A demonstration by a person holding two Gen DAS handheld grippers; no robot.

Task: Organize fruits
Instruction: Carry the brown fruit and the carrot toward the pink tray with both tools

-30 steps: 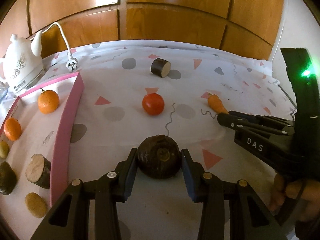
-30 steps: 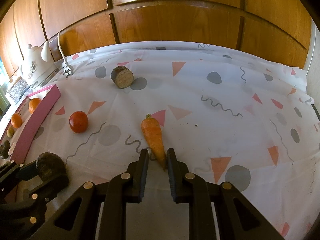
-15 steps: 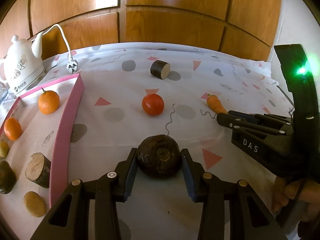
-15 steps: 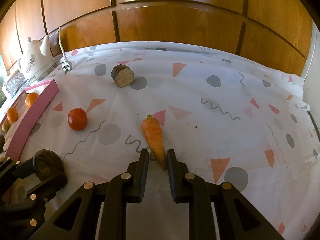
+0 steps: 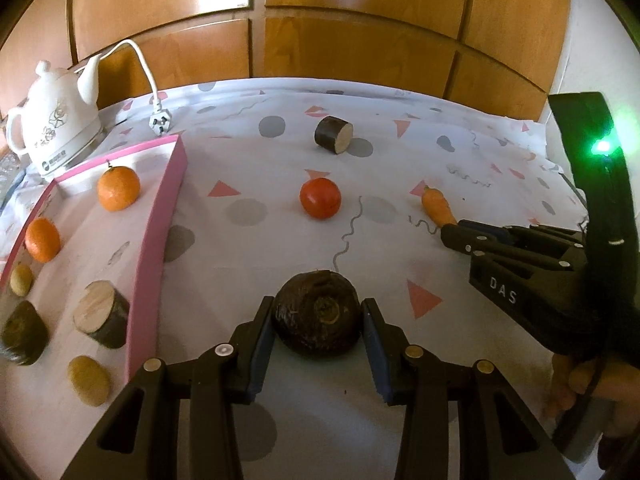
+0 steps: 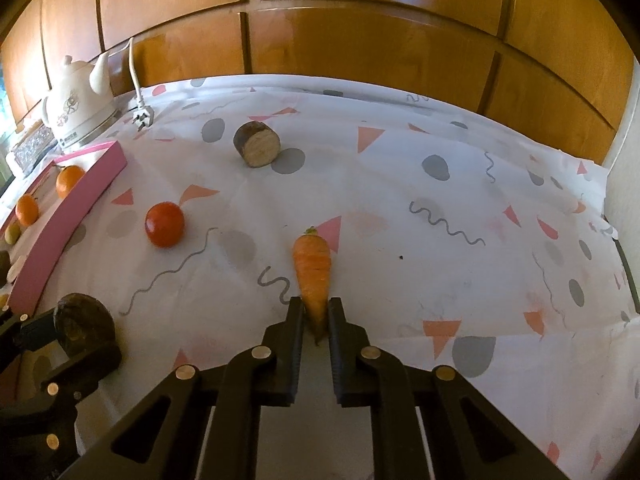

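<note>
- Fruits and vegetables lie scattered on a patterned tablecloth point(image 6: 400, 184), some already inside the pink-walled tray point(image 5: 156, 256) at its left edge; the tray serves as landmark below.
- White kettle point(image 5: 56, 128) stands just behind the tray's far end, its plug point(image 5: 159, 124) lying beside it.
- Left gripper point(image 5: 318, 320) sits right of the tray's near half, its blue-padded jaws clamped on the flanks of a dark round root point(image 5: 318, 316) that rests on the cloth.
- Right gripper point(image 6: 316, 320) is well right of the tray; its jaws have just been closing and now pinch the thin tip of the carrot point(image 6: 312, 272), whose thick end points away from it. A hand point(image 5: 580, 384) shows behind this gripper in the left view.
- Cut dark log-like piece point(image 5: 334, 135) lies far right of the tray's back corner.
- Tomato point(image 5: 320, 199) lies right of the tray's middle, between the root and the log piece.
- Inside the tray: two oranges point(image 5: 119, 188), a cut log piece point(image 5: 100, 314), a dark lump point(image 5: 22, 332) and small yellowish pieces point(image 5: 89, 380).
</note>
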